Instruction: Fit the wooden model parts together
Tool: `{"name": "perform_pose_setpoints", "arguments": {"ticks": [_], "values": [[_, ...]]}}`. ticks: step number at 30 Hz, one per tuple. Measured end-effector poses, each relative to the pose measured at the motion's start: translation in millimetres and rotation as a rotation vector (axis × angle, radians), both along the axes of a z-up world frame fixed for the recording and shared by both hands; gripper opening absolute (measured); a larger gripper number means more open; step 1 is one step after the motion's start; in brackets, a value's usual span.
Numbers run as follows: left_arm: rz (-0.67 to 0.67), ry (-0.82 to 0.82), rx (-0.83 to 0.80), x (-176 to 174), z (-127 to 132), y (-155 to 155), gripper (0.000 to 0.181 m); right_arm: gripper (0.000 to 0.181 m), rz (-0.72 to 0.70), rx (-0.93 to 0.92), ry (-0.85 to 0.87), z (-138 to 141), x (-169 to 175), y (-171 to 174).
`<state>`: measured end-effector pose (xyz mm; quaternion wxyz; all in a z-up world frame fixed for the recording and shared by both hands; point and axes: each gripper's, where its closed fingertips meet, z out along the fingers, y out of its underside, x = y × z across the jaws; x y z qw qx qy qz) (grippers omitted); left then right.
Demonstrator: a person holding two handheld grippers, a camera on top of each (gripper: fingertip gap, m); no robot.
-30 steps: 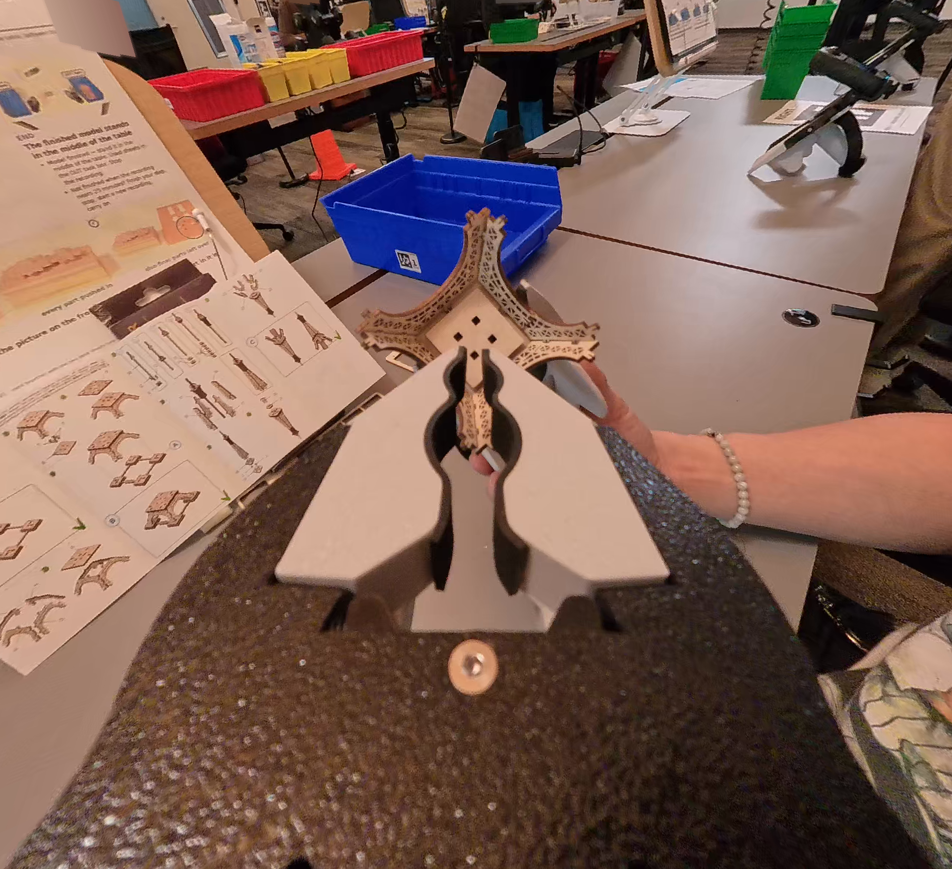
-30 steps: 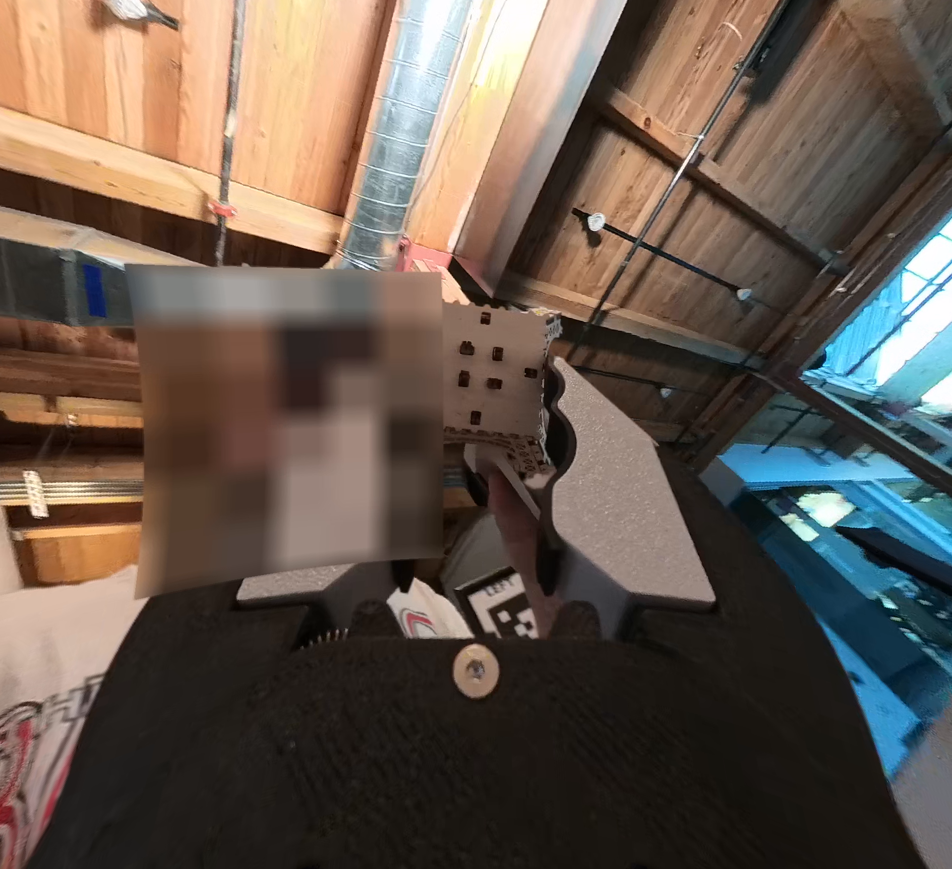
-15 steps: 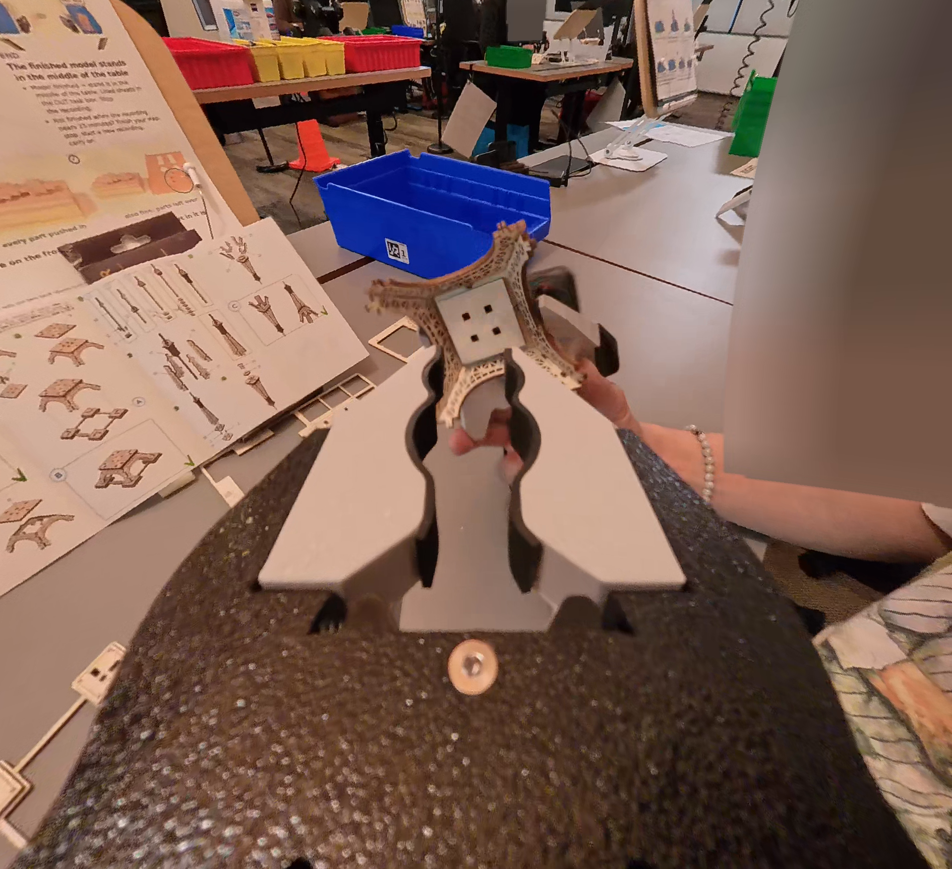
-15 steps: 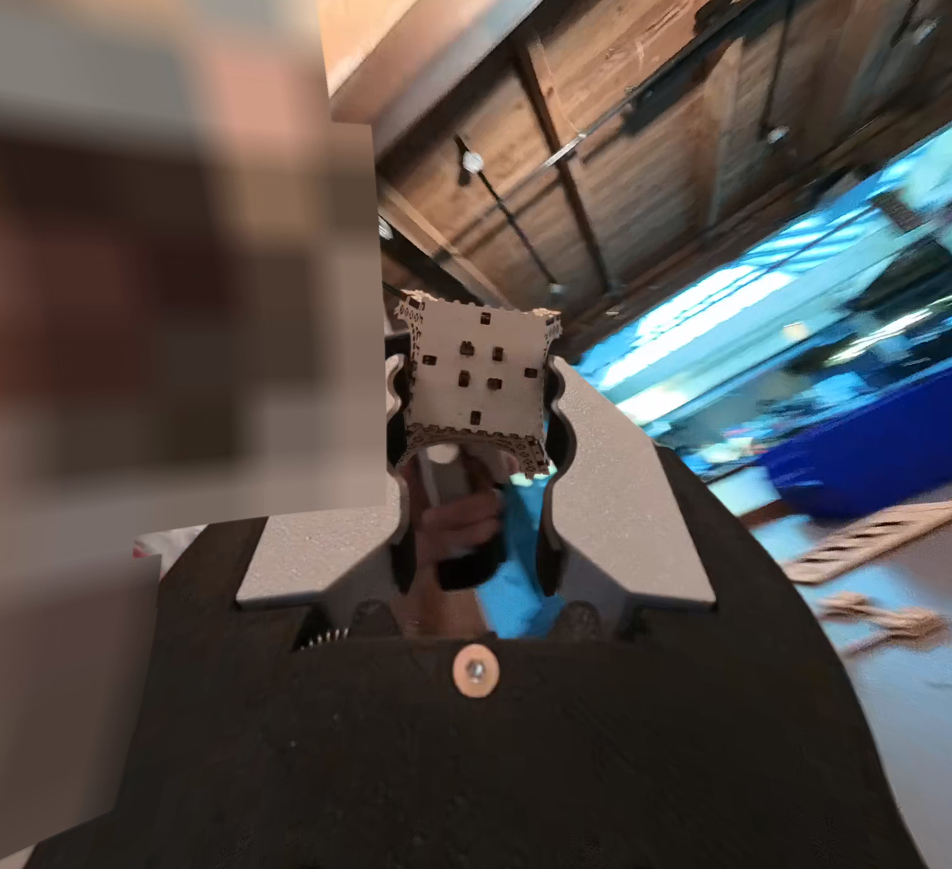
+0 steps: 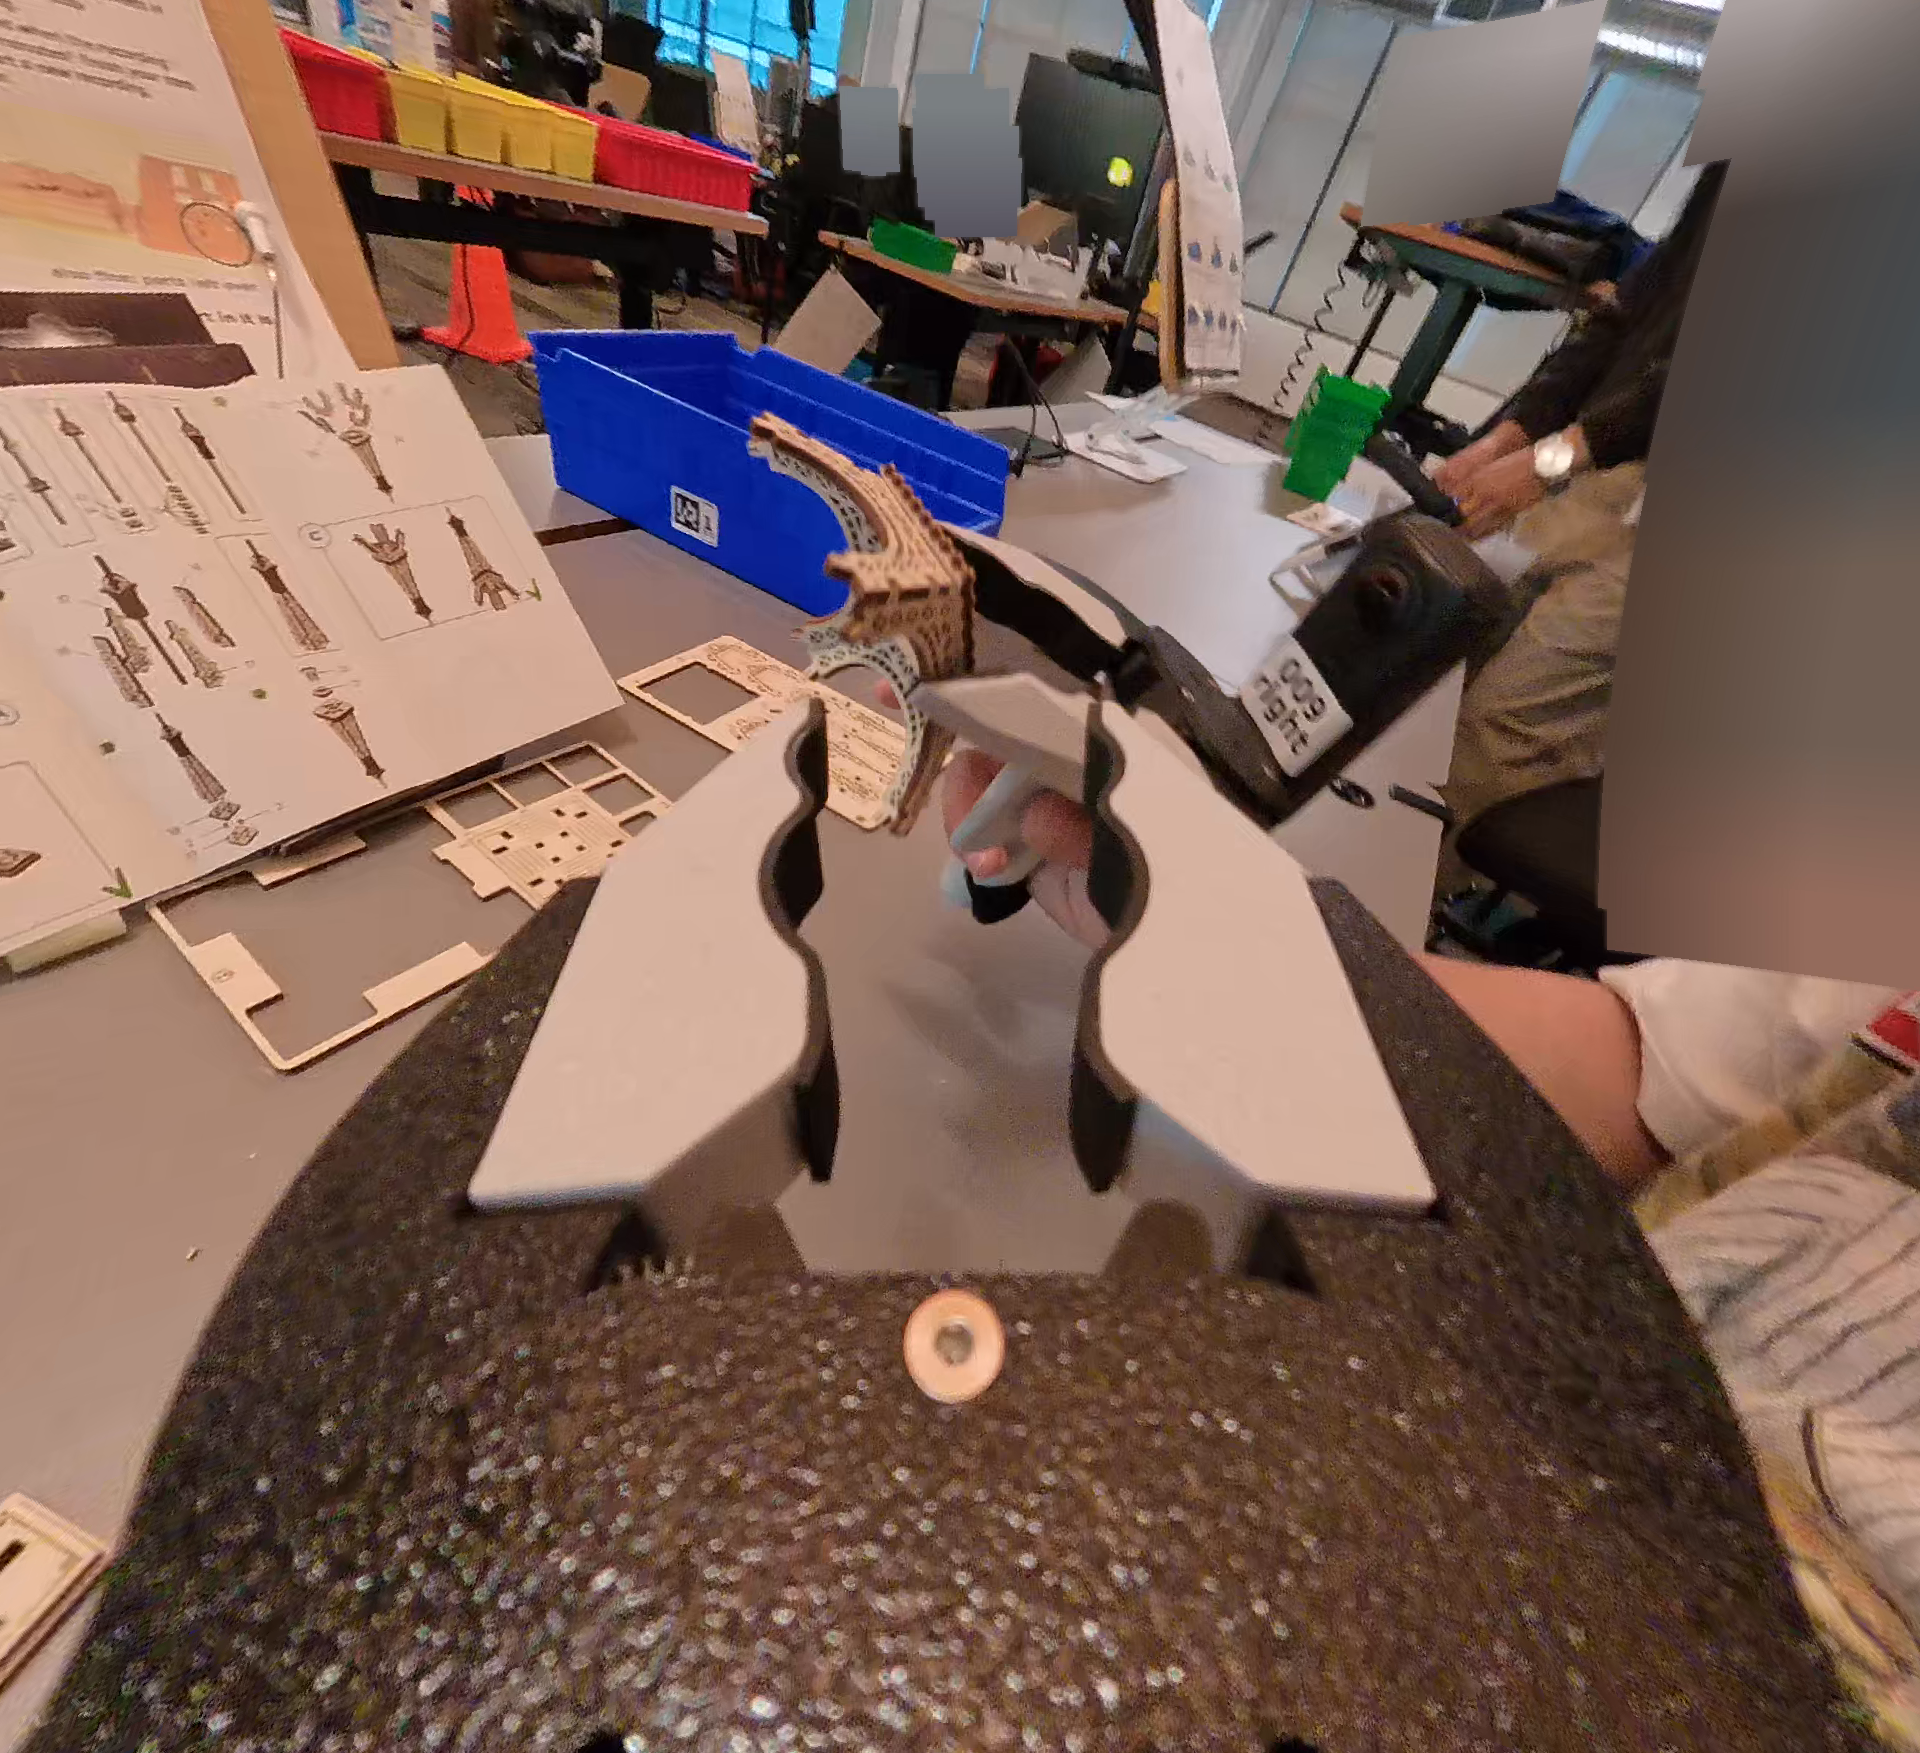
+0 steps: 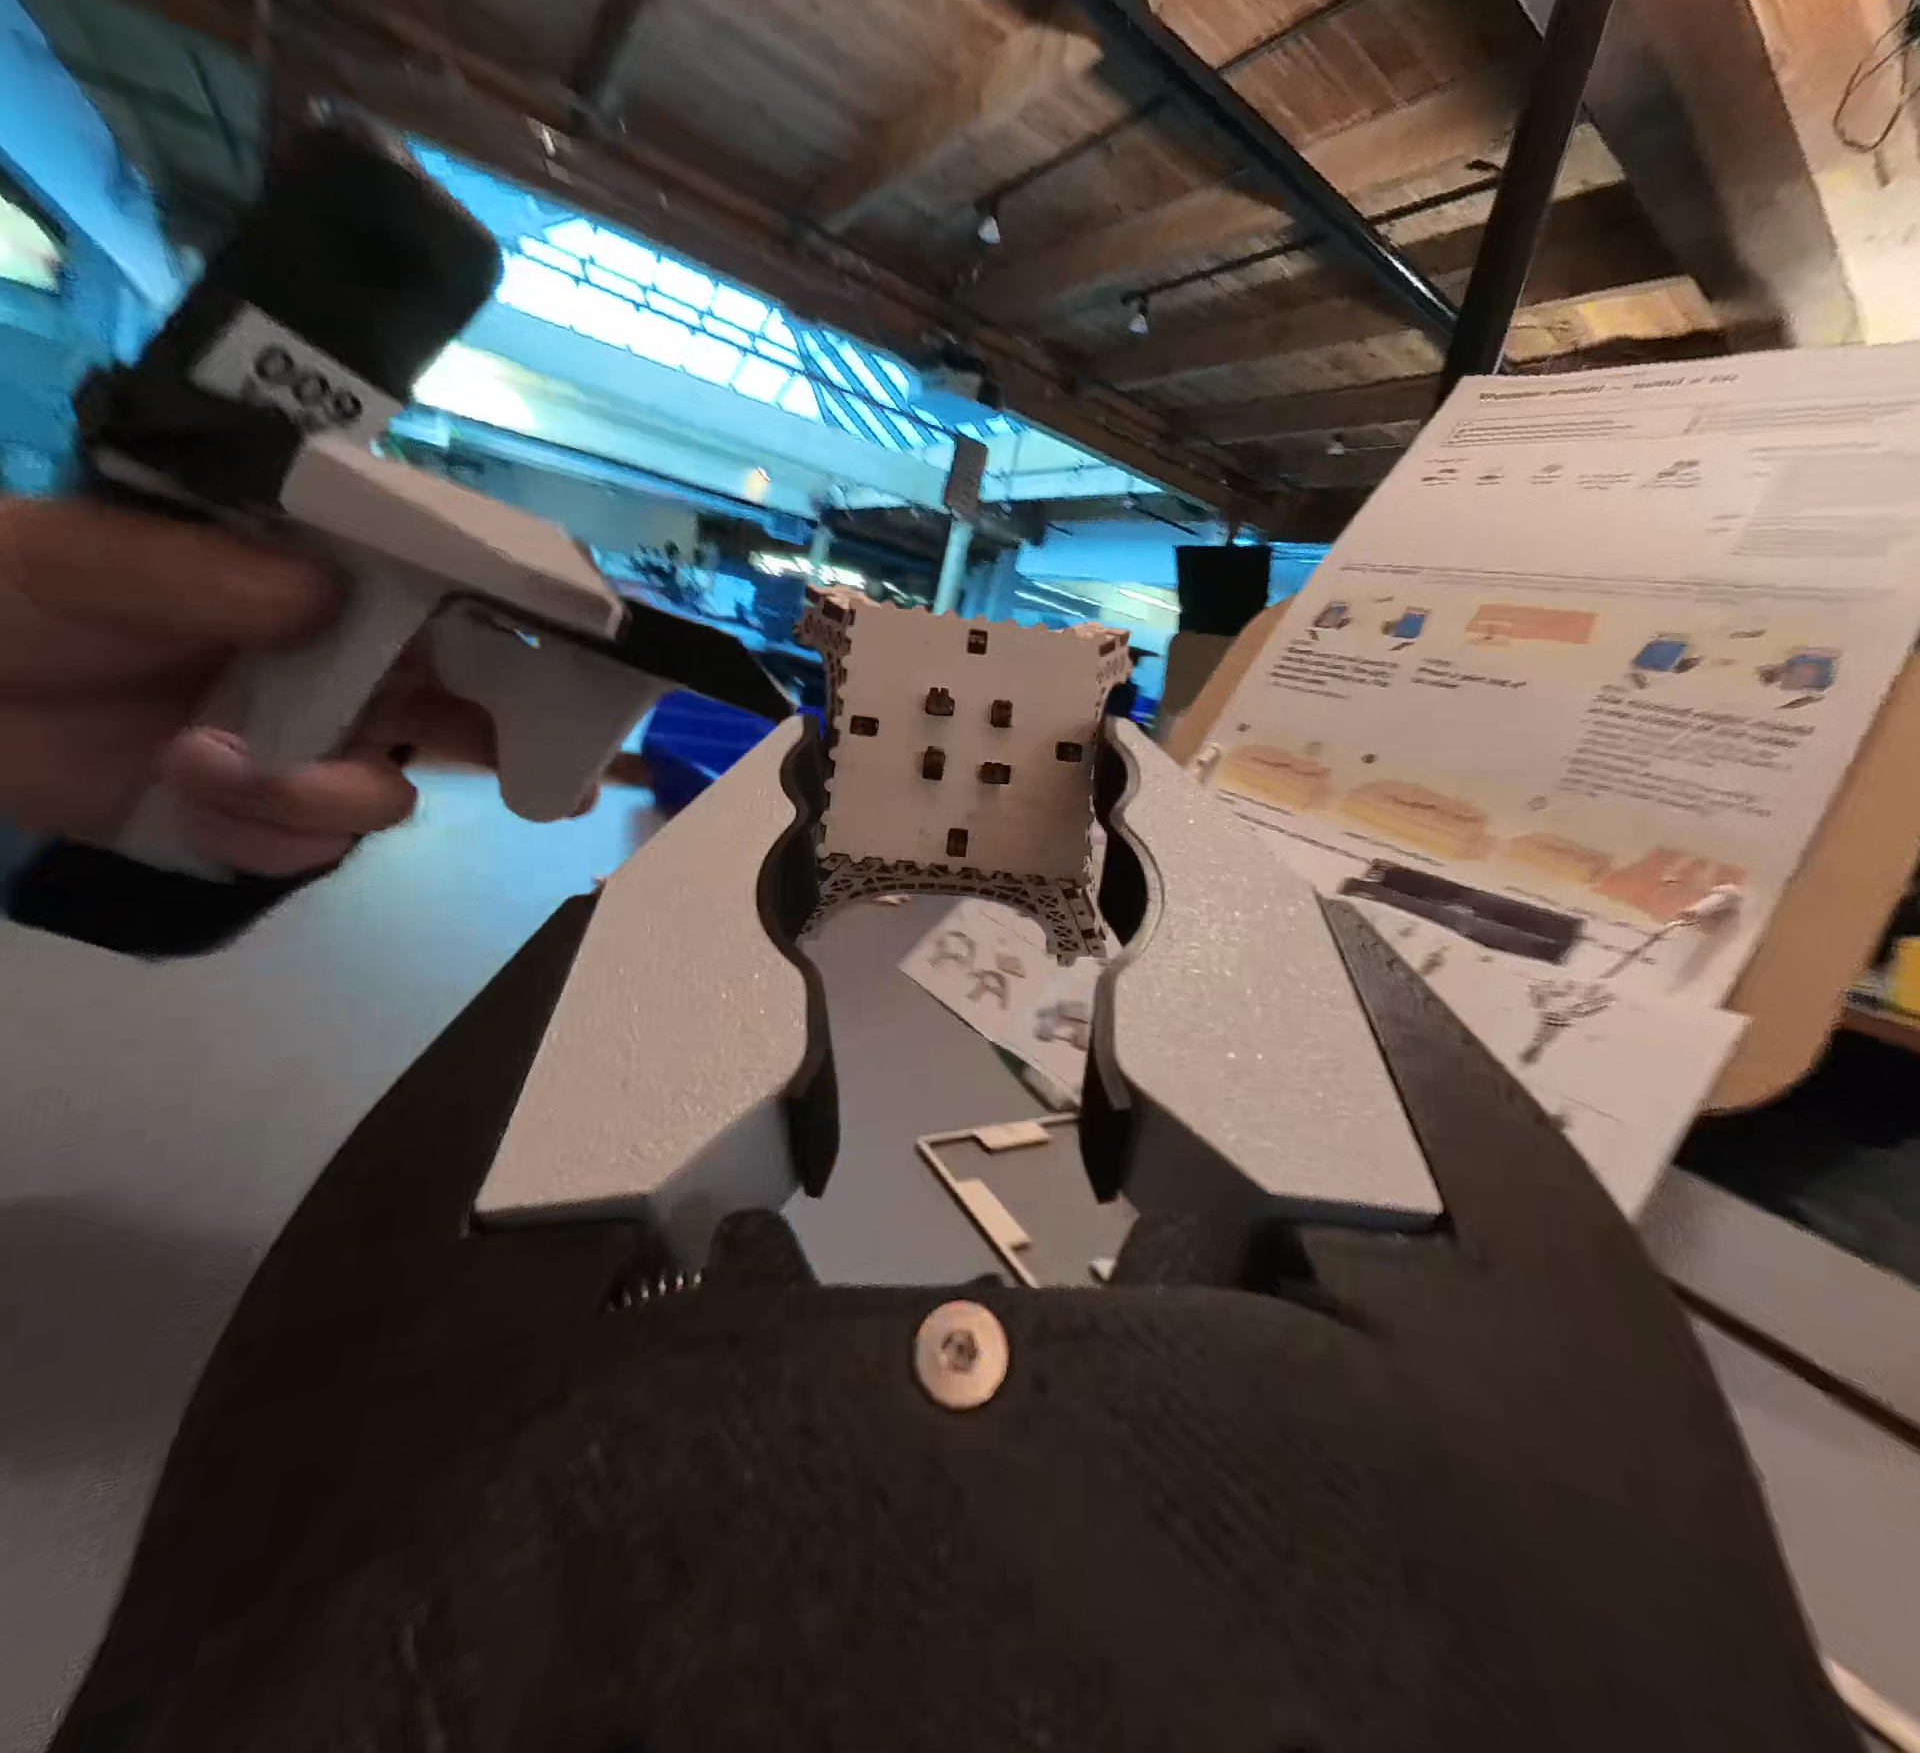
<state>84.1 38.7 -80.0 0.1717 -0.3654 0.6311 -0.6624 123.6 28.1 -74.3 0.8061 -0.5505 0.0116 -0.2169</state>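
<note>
The wooden tower base [image 6: 961, 768], a pale square plate with small slots and lattice arch legs, sits between the fingers of my right gripper [image 6: 958, 747], which is shut on it. In the left wrist view the same part [image 5: 899, 597] hangs in the air above the grey table, held by the right gripper [image 5: 940, 654] coming in from the right. My left gripper [image 5: 956, 737] is open and empty, just below and in front of the part. It also shows at the left of the right wrist view [image 6: 634, 654].
A blue bin [image 5: 769, 446] stands on the table behind the part. Instruction sheets [image 5: 260, 581] lie at the left, with emptied wooden part frames [image 5: 540, 820] beside them. An instruction board [image 6: 1558, 716] stands at the right. A person's arm [image 5: 1538, 1049] reaches in from the right.
My left gripper has let go of the tower base leg and opened wide. The right gripper has swung down from the ceiling towards the table, still holding the part.
</note>
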Motion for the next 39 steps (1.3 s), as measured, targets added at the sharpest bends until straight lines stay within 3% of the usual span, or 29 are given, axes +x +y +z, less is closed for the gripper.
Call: {"name": "perform_pose_setpoints", "arguments": {"ticks": [4,8,18,21,24,27,29,32,33,36,39], "values": [[0.057,0.003,-0.104,10,1,4,0.049,0.050,-0.108,-0.117,-0.147,-8,-4,8],[0.074,0.105,-0.123,19,-17,2,0.054,0.050,-0.200,-0.142,-0.187,-8,0,9],[0.028,0.061,-0.254,23,-9,-7,0.019,0.050,-0.216,-0.157,-0.247,-8,-9,15],[0.017,0.051,-0.264,23,-9,-7,0.018,0.050,-0.199,-0.158,-0.228,-9,-9,16],[0.021,0.021,-0.265,24,-7,0,0.016,0.052,-0.132,-0.158,-0.214,-9,-14,18],[-0.019,-0.017,-0.223,19,-4,11,0.013,0.068,0.051,-0.142,-0.186,-1,-28,12],[-0.055,-0.039,-0.190,16,-3,19,0.013,0.061,0.122,-0.112,-0.081,8,-21,-1],[-0.155,-0.004,-0.132,8,-12,17,0.013,0.057,0.245,-0.155,0.122,-4,-11,-3],[-0.191,-0.022,-0.131,5,-10,15,0.013,0.048,0.307,-0.176,0.142,-10,-17,-1],[-0.309,-0.138,-0.129,-12,1,5,0.013,0.043,0.449,-0.249,0.150,-21,-41,9],[-0.441,-0.223,-0.005,-33,-4,-7,0.013,0.049,0.425,-0.253,0.095,-18,-47,13]]}}
